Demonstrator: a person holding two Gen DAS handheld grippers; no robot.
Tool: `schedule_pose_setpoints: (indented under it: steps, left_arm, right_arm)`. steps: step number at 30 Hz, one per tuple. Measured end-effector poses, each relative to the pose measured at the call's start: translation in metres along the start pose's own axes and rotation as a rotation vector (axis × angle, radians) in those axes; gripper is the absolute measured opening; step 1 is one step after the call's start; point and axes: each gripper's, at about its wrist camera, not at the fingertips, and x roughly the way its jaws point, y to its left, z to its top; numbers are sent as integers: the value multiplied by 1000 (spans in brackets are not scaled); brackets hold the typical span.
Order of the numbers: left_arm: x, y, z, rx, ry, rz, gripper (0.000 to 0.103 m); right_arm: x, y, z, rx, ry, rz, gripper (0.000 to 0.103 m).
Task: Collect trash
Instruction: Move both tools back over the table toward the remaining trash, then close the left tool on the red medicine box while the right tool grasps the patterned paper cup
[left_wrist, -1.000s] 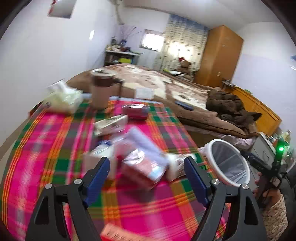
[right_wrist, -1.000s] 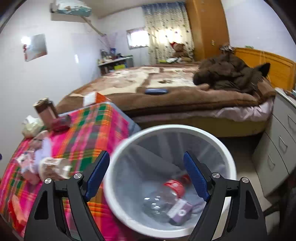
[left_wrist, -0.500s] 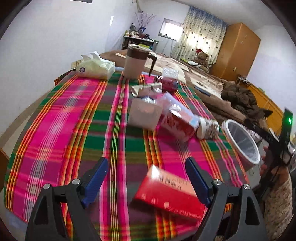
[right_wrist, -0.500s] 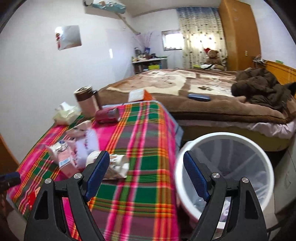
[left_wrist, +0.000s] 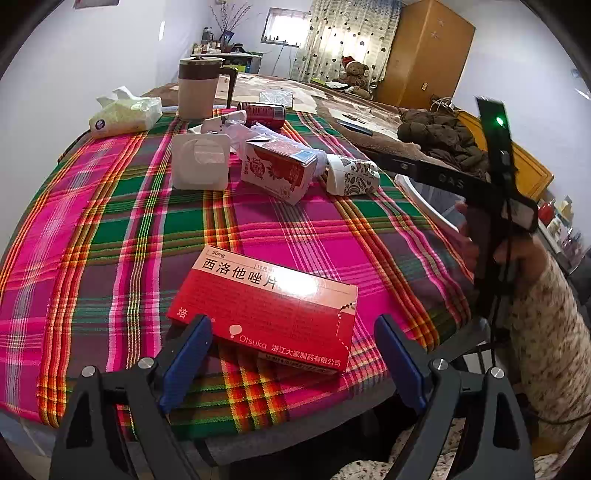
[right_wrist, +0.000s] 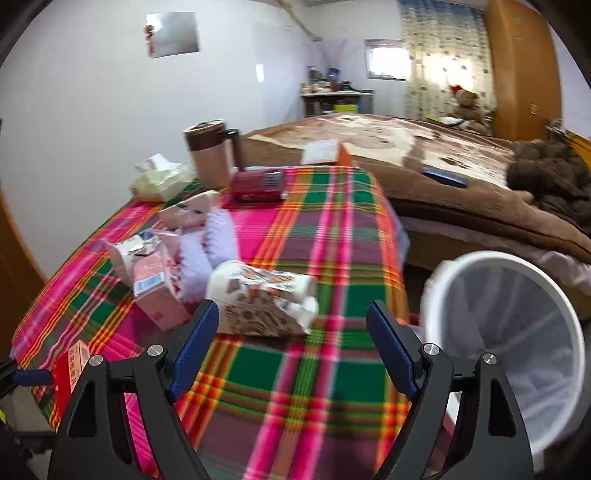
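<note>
Bright daylight via window (right_wrist: 388, 63); right view blurred, fisheye-warped edges.

Brown-lidded jug (left_wrist: 199, 88) beside tissue pack (left_wrist: 127, 116) on plaid tablecloth (left_wrist: 110, 229); bed (right_wrist: 424, 147) behind; teddy bear (left_wrist: 354, 72) by wardrobe (left_wrist: 424, 51).

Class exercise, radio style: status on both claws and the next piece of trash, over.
Left claw open, jaws just widened, astride red medicine box, not gripping. Right claw open, empty, facing crumpled paper cup. White bin beside table; nothing blocking.
</note>
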Motion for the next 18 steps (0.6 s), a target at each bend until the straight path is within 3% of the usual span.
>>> schedule_pose_setpoints:
  steps: [9,14,18]
  left_arm:
    - [-6,-5,-2,24,9,-9,90]
    - [10,-1,-5,-7,69,-36,90]
    - [13,0,-6,-12,79,-44,90]
  right_arm:
    - [37,11,13,-88,90,89,83]
    - [47,23,15,-223,119,83,83]
    - [47,19,21,-242,107,87,83]
